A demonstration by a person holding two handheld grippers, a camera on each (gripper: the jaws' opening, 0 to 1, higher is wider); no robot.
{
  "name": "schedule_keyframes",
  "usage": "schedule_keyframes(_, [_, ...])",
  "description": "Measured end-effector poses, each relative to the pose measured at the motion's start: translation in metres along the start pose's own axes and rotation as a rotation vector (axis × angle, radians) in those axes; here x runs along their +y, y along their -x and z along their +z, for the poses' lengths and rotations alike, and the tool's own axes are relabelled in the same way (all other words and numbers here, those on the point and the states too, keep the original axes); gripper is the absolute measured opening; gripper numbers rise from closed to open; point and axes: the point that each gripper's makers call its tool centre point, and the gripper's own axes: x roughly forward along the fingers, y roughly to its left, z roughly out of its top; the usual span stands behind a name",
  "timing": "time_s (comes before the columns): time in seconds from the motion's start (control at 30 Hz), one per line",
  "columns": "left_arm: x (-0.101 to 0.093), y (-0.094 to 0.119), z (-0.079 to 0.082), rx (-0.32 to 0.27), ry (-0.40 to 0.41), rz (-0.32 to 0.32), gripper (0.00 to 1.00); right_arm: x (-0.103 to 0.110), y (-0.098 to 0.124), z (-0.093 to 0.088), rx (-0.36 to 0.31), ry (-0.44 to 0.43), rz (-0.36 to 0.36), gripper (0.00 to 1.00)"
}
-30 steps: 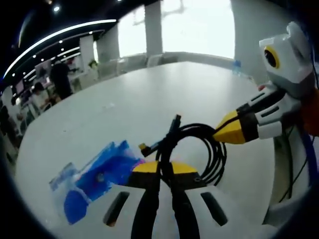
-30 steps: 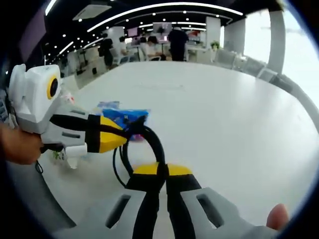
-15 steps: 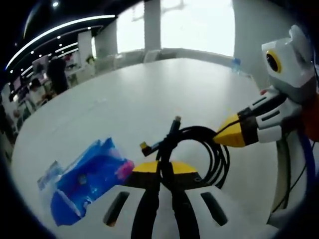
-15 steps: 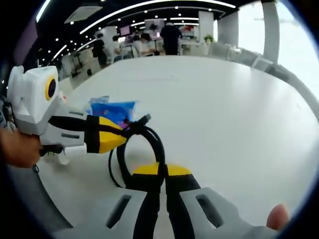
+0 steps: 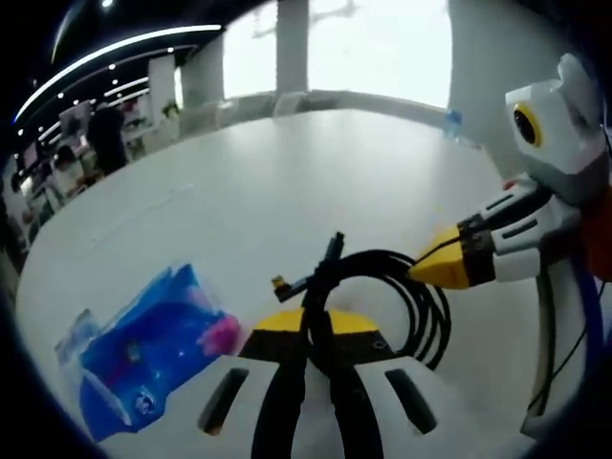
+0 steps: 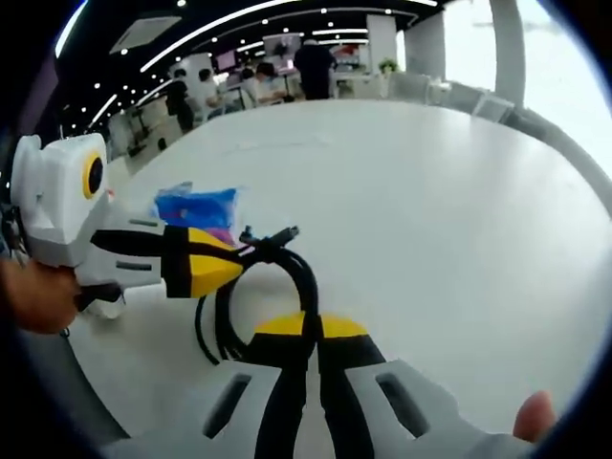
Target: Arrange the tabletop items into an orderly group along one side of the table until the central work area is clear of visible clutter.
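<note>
Black and glossy, the coiled cable (image 5: 387,287) hung between the two tools above the white table (image 5: 287,182), several loops bunched together with its plug ends (image 5: 330,251) sticking out past the bundle. The left gripper (image 5: 316,330) had its yellow-tipped jaws closed narrow on one side of the coil, and in the right gripper view the right gripper (image 6: 308,330) was pinched just as tightly on the opposite side of the cable (image 6: 287,273), so each tool held a share of the same bundle, lifted clear of the tabletop as far as could be judged. The step in hand looked like carrying the cable, gathered up, toward the side where things were being grouped. A blue plastic packet (image 5: 143,349) lay flat near the table's edge closest to the person, crinkled and partly see-through, with something pink (image 5: 225,333) at its near end; in the right gripper view the blue packet (image 6: 196,206) sat just beyond the left tool's jaws. The next move probably called for lowering the coil beside that packet without letting the loops spring apart, then releasing one grip before the other. Most of the table's middle and far side was bare white. A hand (image 6: 38,296) gripped the left tool's handle.
</note>
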Motion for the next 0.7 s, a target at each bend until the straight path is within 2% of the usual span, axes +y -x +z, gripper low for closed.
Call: schedule_keyframes(0.7, [-0.009, -0.013, -0.011, 0.048, 0.009, -0.029, 0.04, -0.009, -0.009, -0.018, 0.049, -0.035, -0.011, 0.04])
